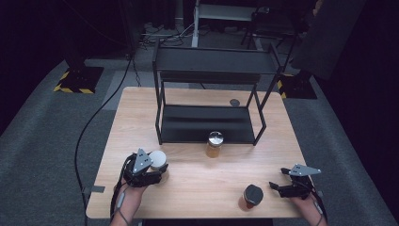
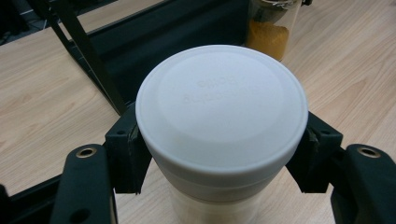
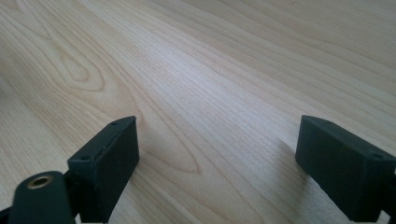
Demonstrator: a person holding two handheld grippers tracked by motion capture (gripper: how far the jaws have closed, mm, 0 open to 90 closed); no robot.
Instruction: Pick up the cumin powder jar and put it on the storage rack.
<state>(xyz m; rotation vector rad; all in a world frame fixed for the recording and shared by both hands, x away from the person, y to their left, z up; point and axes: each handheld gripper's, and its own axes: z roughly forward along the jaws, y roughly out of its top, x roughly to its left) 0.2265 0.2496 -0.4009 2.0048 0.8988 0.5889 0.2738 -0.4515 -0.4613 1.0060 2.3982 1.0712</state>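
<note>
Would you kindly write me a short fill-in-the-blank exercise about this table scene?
1. The left gripper is shut on the jar with the ____ lid.
2. The right gripper has its fingers ____, with nothing between them.
3. The jar of yellow powder stands just in front of the black ____.
4. The dark-lidded jar stands beside the ____ gripper.

Missing words: white; open; shelf; right

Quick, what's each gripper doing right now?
Left gripper: shut on the white-lidded jar, fingers pressing both its sides.
Right gripper: open, nothing between its fingers, just the wooden table.
</note>
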